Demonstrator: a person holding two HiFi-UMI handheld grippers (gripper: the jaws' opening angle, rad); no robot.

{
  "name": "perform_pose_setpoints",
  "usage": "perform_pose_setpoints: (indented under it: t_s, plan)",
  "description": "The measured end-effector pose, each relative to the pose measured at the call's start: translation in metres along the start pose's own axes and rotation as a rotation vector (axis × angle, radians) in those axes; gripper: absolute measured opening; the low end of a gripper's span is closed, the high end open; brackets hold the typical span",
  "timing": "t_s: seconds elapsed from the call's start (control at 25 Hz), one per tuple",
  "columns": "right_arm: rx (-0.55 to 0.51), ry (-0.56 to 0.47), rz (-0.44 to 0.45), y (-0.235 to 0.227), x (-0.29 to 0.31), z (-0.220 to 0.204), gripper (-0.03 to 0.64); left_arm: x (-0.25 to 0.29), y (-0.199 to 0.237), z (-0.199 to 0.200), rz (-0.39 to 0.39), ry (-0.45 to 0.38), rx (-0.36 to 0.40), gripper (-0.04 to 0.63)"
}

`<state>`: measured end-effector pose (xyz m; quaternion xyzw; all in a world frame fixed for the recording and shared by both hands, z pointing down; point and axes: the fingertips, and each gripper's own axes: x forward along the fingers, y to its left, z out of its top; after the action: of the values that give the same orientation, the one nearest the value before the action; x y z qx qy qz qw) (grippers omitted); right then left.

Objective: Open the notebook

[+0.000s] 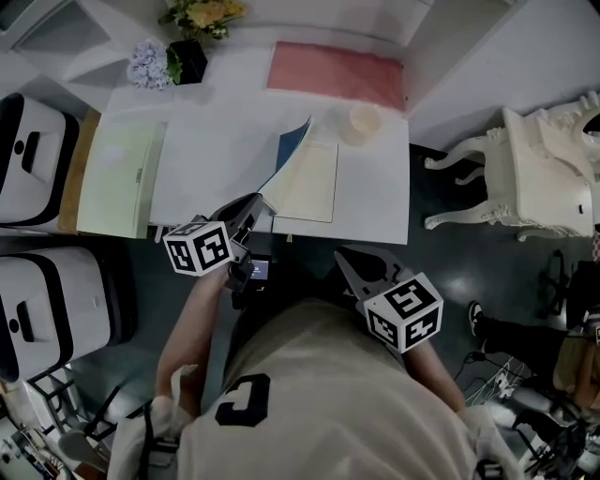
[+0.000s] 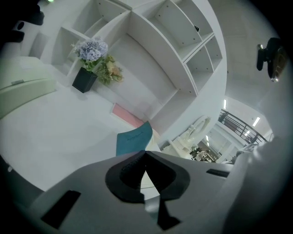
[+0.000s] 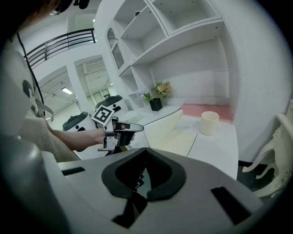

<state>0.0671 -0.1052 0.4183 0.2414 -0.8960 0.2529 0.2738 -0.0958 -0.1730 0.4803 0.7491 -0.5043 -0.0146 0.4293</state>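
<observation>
Notebook (image 1: 311, 180) shows blue cover (image 1: 292, 146) raised above cream pages.

Cream cup (image 1: 365, 122) near pink mat (image 1: 336, 75); flowers (image 1: 202, 14) in black pot (image 1: 190, 61)

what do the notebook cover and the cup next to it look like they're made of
Notebook cover: probably thin card or coated paper, matte teal. It bows in a soft curve where it stands lifted off the cream pages, so it is flexible, not rigid board.
Cup: cream, smooth and matte, with an even rim. It could be paper, plastic or ceramic; the look leaves that open.
</observation>
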Motion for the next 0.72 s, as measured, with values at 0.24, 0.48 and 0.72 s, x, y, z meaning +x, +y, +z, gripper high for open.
perform_pose_setpoints:
  t_s: [0.24,0.48,0.72]
  plan:
    - [-0.011,0.017,0.019,0.006,0.011,0.002,0.021,-0.012,0.018,0.004,0.040,-0.026,-0.025,0.014]
    - [-0.017,0.027,0.035,0.009,0.021,0.006,0.021,-0.026,0.042,0.007,0.093,-0.055,-0.067,0.014]
    - [-0.031,0.041,0.050,0.015,0.031,0.011,0.021,-0.041,0.068,0.005,0.145,-0.077,-0.127,0.014]
